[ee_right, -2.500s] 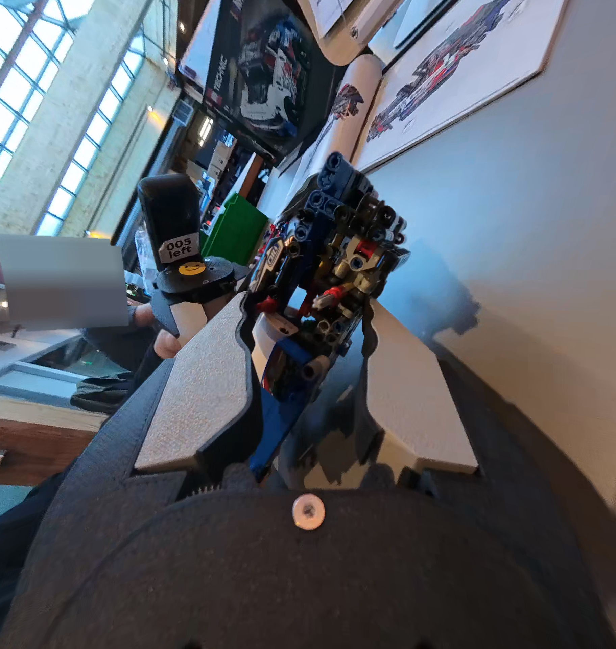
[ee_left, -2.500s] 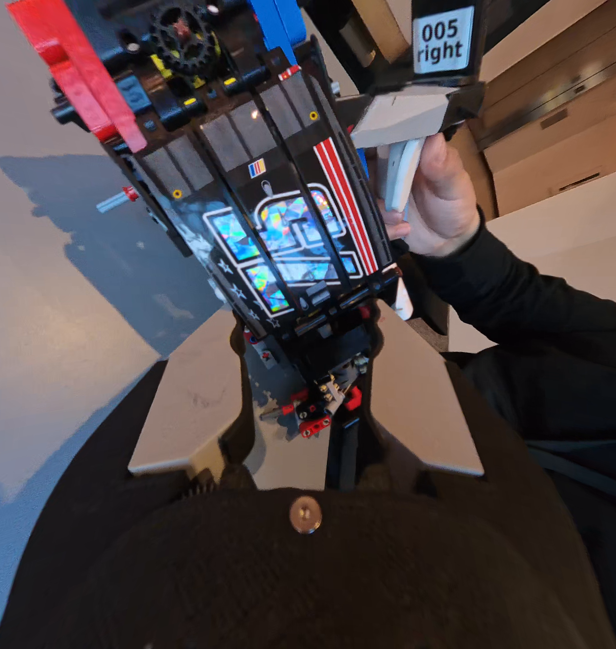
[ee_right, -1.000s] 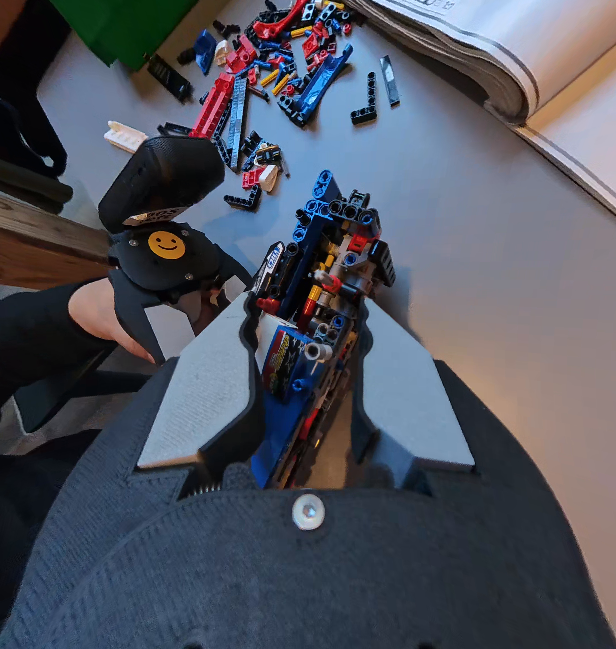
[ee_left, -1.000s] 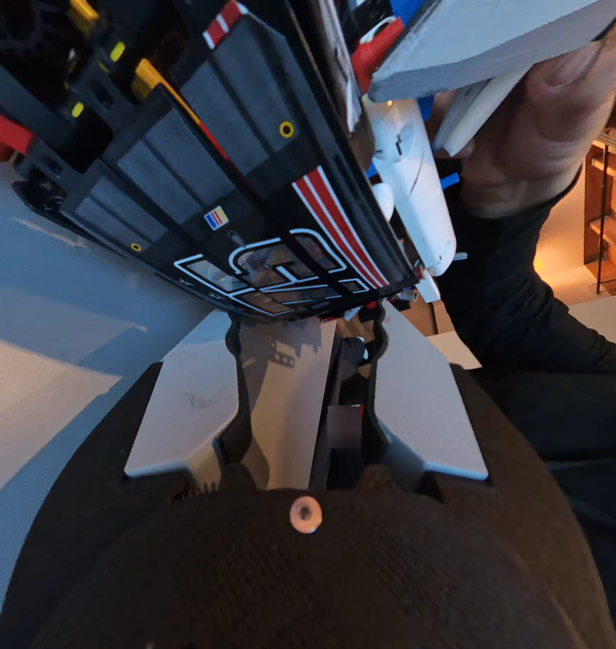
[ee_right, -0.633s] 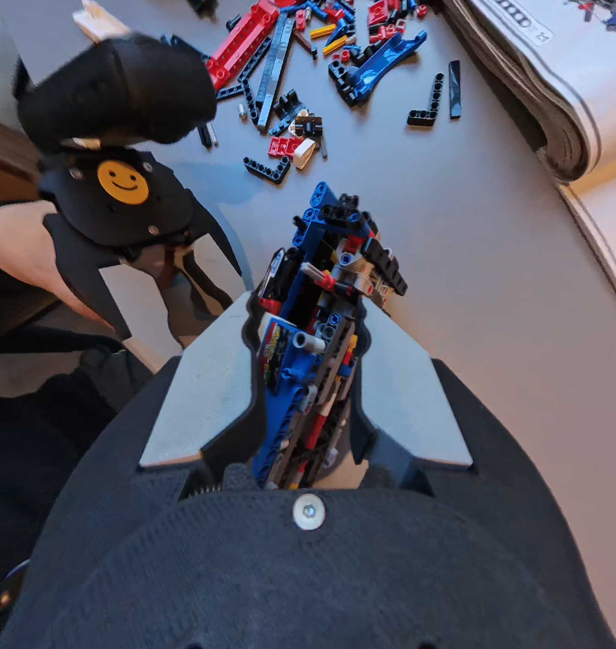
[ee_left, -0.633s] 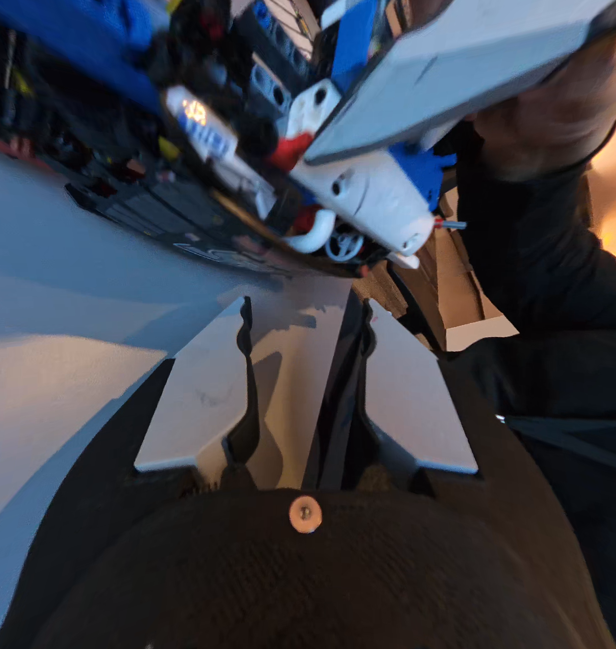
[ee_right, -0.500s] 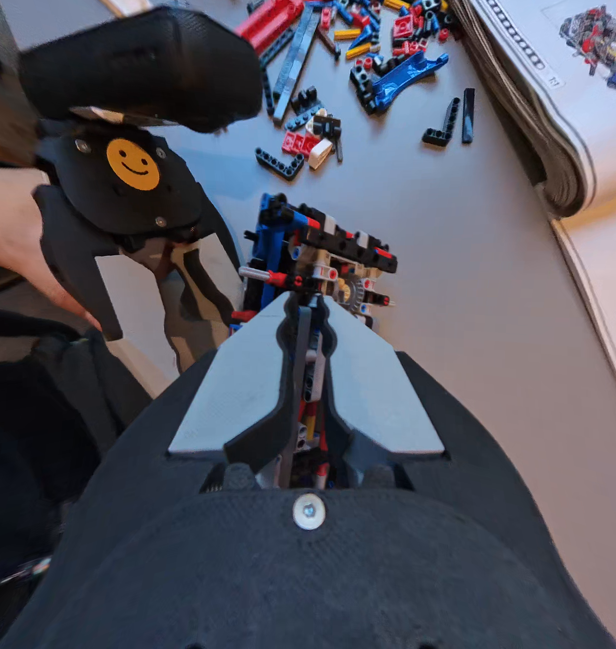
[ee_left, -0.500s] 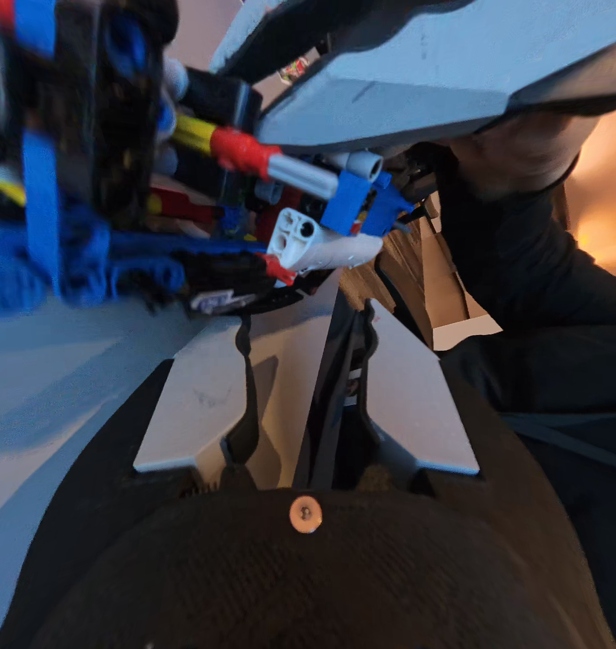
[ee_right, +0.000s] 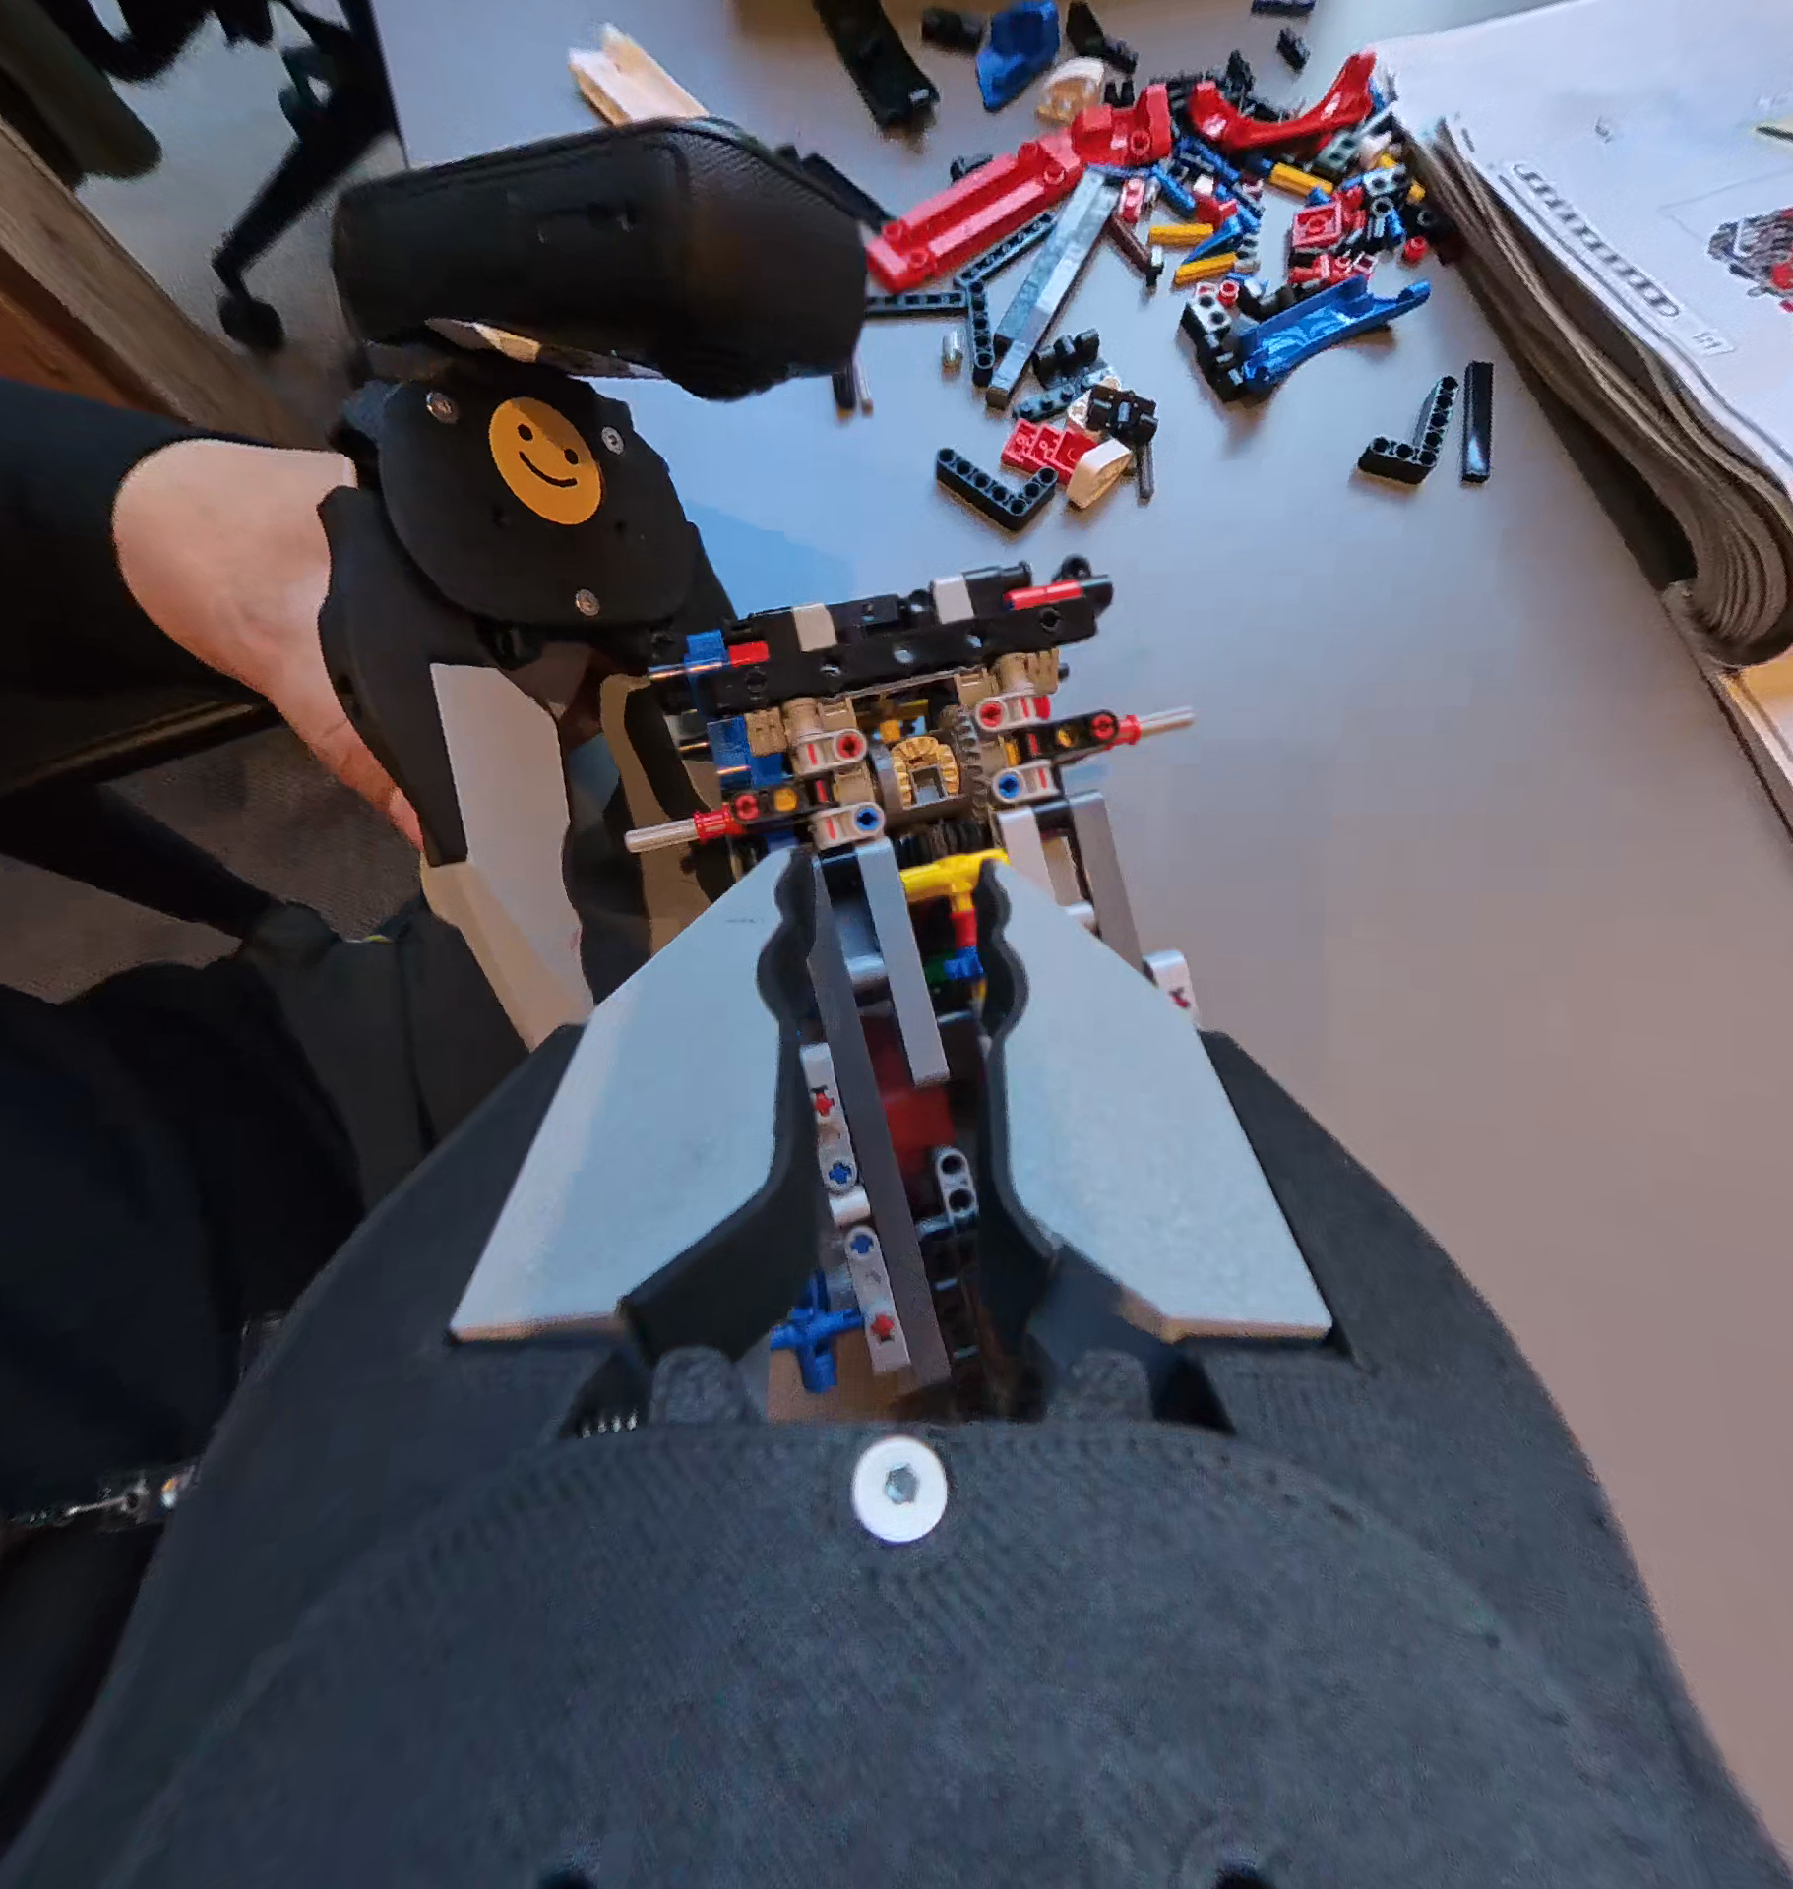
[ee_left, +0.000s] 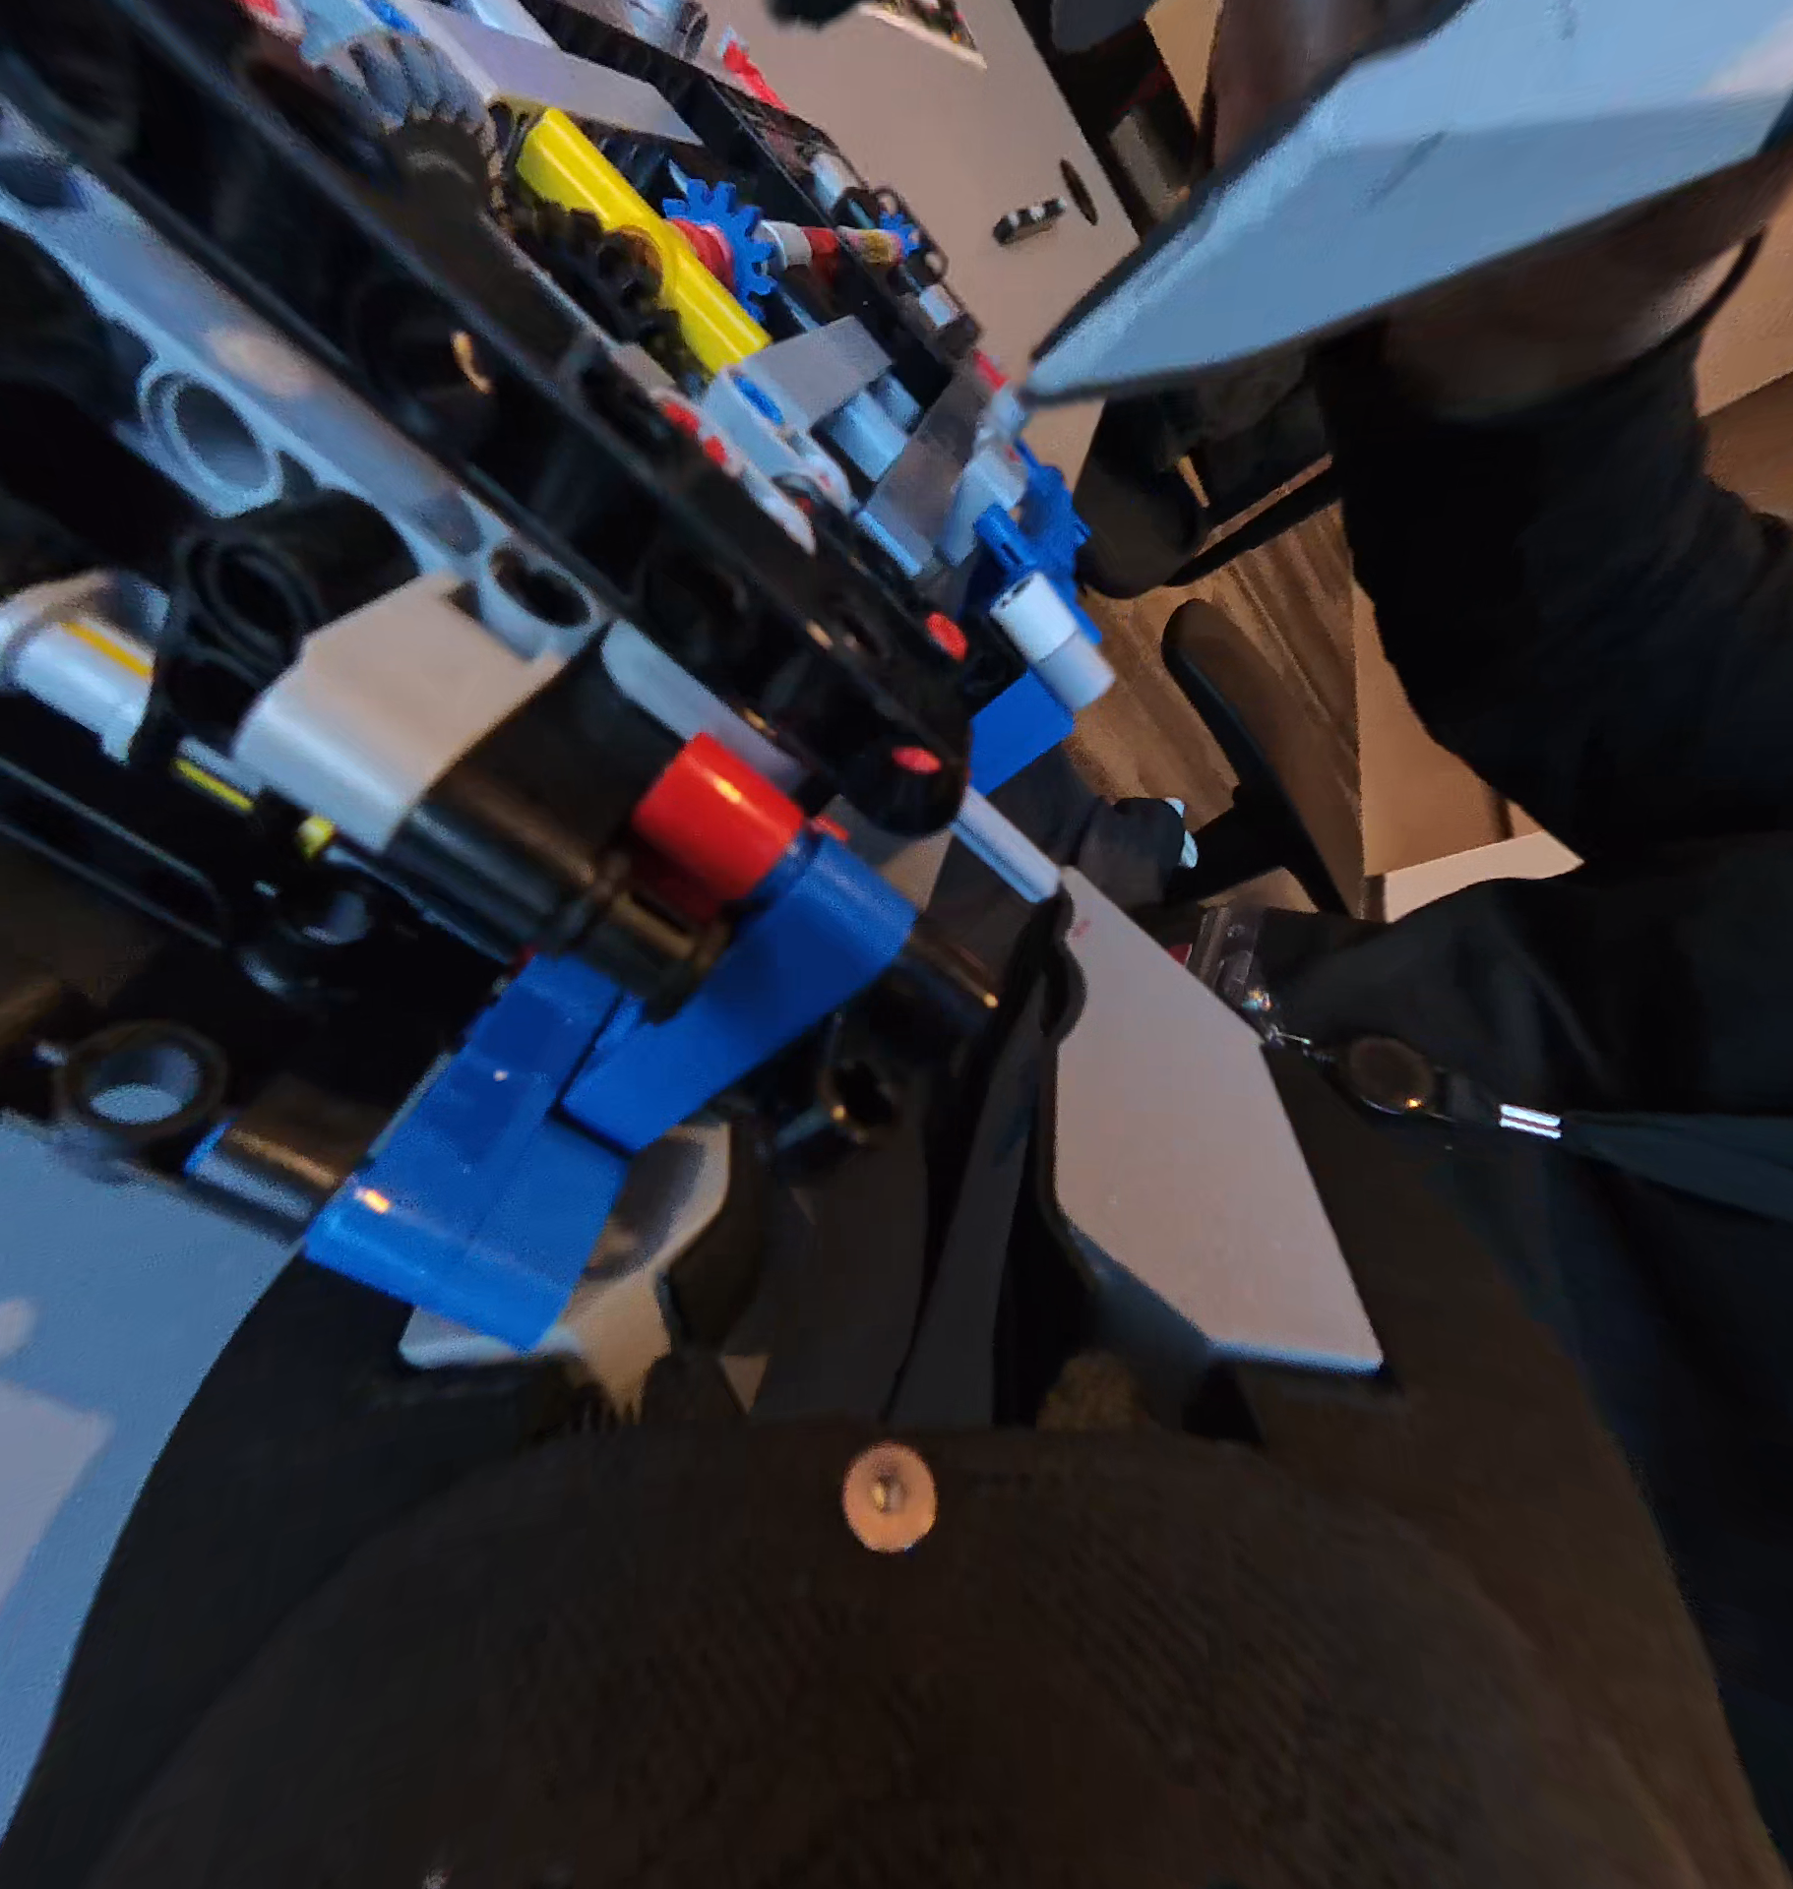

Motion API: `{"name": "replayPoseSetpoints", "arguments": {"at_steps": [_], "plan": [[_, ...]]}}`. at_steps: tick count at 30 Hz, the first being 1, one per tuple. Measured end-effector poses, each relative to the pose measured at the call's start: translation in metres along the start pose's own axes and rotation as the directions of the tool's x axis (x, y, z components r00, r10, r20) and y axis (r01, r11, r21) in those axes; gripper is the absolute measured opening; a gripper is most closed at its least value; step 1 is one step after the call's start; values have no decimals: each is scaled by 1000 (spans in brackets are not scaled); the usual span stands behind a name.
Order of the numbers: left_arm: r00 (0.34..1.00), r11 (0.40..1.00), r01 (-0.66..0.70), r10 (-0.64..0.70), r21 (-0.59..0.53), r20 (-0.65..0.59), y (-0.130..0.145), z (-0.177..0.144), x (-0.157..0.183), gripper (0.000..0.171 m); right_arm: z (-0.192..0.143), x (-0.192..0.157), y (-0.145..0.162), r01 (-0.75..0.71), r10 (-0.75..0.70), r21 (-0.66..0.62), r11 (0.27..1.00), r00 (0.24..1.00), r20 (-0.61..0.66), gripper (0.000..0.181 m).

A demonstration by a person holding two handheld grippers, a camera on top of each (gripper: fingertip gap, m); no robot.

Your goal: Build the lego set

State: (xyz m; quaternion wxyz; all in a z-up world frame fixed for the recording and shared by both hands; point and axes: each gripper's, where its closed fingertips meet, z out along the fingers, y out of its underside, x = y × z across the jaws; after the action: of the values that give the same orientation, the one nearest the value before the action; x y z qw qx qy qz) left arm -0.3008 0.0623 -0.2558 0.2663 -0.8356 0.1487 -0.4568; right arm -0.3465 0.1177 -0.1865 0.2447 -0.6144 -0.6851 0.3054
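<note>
The right hand-held gripper [ee_right: 898,894] is pinching the half-built Lego Technic chassis [ee_right: 908,716], its two grey fingers [ee_right: 667,1135] pressed against the model's long grey beams, and holds it off the grey worktop [ee_right: 1434,869]. The chassis stands end-on in the right wrist view: a black cross-beam on top, tan connectors and a dark gear below it, and grey axles with red bushes sticking out to either side.

The left hand-held gripper [ee_right: 509,838] sits just beside the chassis, on its left in that view, held by a bare hand [ee_right: 228,593] in a black sleeve; it carries a round orange smiley sticker. Its fingers are spread, and the blue corner of the chassis [ee_left: 586,1104] lies over the near finger in the left wrist view, though contact is too blurred to judge.

Beyond the chassis on the worktop lies a scatter of loose Lego pieces [ee_right: 1158,266], red, blue, black and yellow. To the right of the chassis, at the worktop's edge, is the open instruction booklet [ee_right: 1639,307].
</note>
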Motion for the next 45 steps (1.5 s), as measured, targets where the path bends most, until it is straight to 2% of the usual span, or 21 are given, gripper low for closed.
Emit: {"name": "replayPoseSetpoints", "arguments": {"at_steps": [1,6,13,19,24,26,28,30,31,33,36,39,42,45], "plan": [[1000,1000,-9,9,-8,6,4,0,3,58,-7,0,2,-8,9,26,1000,1000,-4,30],[992,996,-87,88,-19,86,21,-4,9,55,-65,14,32,-43,61,161,986,992,-108,31],[983,993,-115,116,-11,146,37,-17,15,56,-141,35,117,-118,187,238,964,939,-290,32],[918,964,-266,249,14,309,12,-35,24,55,-198,55,185,-148,275,287,946,835,-476,32],[807,925,-376,358,-58,469,-16,-57,11,59,-232,66,241,-179,298,252,951,743,-599,33],[798,916,-398,374,-53,472,-25,-64,12,59,-242,68,257,-194,310,248,949,714,-627,33],[817,920,-392,352,-7,457,-35,-76,15,65,-250,69,270,-206,325,255,945,692,-645,33],[846,944,-330,282,29,452,-40,-90,5,79,-259,70,281,-210,326,251,945,677,-660,34],[853,958,-286,249,10,459,-37,-95,-4,90,-263,71,286,-210,320,242,947,670,-670,35],[847,969,-245,233,-37,478,-29,-98,-21,95,-270,72,295,-208,301,218,954,671,-678,33],[877,975,-217,216,-49,430,-21,-84,-28,93,-271,73,306,-213,276,177,961,688,-671,32],[872,973,-213,232,-91,430,-14,-69,-36,90,-260,75,313,-215,254,141,966,715,-651,31],[837,965,-221,263,-144,479,-11,-60,-49,95,-246,84,326,-212,181,32,977,733,-656,33],[836,966,-212,257,-146,485,-12,-51,-52,95,-238,98,336,-200,97,-76,977,731,-676,35]]}}
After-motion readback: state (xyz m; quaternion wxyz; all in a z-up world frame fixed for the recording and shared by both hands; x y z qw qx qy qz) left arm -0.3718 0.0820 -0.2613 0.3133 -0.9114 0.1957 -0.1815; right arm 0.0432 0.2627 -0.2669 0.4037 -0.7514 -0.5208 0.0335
